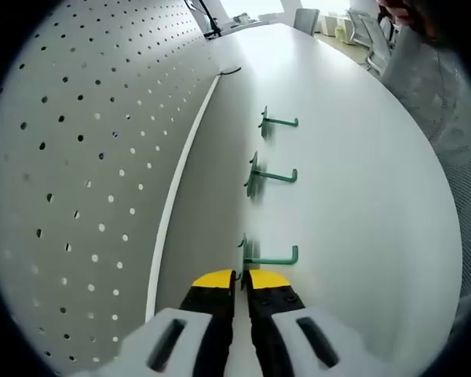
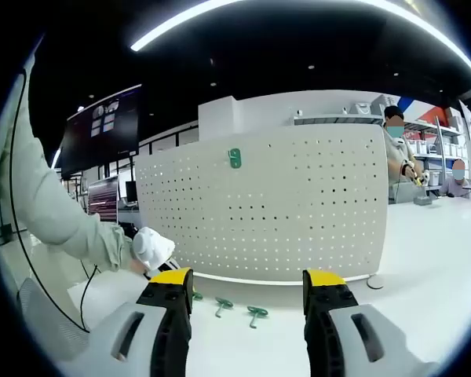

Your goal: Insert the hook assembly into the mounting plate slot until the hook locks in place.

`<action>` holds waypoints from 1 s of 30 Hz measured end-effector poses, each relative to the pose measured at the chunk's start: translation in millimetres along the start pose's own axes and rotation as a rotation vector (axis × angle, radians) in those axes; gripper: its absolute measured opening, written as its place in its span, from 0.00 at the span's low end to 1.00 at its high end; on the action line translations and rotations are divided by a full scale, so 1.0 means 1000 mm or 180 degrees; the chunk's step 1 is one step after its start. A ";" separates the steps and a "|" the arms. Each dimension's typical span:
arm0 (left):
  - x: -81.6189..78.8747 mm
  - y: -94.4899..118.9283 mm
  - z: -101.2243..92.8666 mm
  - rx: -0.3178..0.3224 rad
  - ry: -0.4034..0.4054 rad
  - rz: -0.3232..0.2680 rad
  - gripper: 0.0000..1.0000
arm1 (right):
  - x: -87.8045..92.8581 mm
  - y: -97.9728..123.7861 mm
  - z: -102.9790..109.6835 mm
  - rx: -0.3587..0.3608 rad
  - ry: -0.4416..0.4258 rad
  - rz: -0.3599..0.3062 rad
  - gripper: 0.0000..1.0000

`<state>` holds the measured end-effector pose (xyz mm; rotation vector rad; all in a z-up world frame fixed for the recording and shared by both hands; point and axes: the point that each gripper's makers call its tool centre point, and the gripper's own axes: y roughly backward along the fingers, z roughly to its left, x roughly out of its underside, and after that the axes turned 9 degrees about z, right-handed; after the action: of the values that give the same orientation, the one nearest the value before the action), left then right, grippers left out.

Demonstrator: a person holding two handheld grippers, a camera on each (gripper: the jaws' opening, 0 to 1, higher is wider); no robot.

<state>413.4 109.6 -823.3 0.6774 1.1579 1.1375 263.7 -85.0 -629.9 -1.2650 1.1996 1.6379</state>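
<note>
Just ahead of the left tongs [image 1: 242, 276] lies the nearest green hook [image 1: 268, 256], flat on the white table [image 1: 361, 196] beside the pegboard [image 1: 78, 157]. The yellow tips are drawn close together, with the hook's back plate right at them; whether they pinch it or merely touch it I cannot tell, though the narrow setting suits so thin a part. Two more hooks, the middle hook [image 1: 268, 174] and the far hook [image 1: 276, 121], lie further along the pegboard's foot in a row, each with its arm pointing away from the board, probably laid out so they can be taken one at a time.

From the right gripper view the pegboard [image 2: 259, 204] stands upright, and one mounted hook [image 2: 235, 158] already sits high on its face. That likely shows the intended final seat. Three hooks [image 2: 237, 308] lie on the table below the board. The right tongs [image 2: 247, 287] stand wide and hold nothing, kept back from the board, seemingly to keep everything in sight. A gloved hand [image 2: 151, 247] reaches low at the board's left end.
</note>
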 end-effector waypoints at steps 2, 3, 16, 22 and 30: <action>0.000 0.000 0.000 0.0003 0.0014 -0.0006 0.06 | 0.000 0.000 0.000 -0.0001 -0.0009 0.0004 0.54; 0.000 0.000 0.000 0.0010 0.0031 -0.0006 0.05 | 0.000 0.000 0.000 0.0001 -0.0010 0.0006 0.54; -0.001 0.006 0.006 -0.0150 0.0096 -0.0061 0.02 | 0.001 -0.001 0.000 -0.0002 -0.0012 0.0021 0.54; -0.010 0.016 0.014 -0.0256 0.0178 -0.0191 0.02 | 0.001 -0.001 -0.001 0.0001 -0.0009 0.0024 0.54; -0.028 0.040 0.033 -0.0505 0.0446 -0.0489 0.02 | 0.000 0.000 0.000 0.0007 0.0013 0.0010 0.53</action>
<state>431.6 100.3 -767.8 0.3850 1.2017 1.1456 264.0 -85.4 -630.1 -1.2664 1.2061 1.6367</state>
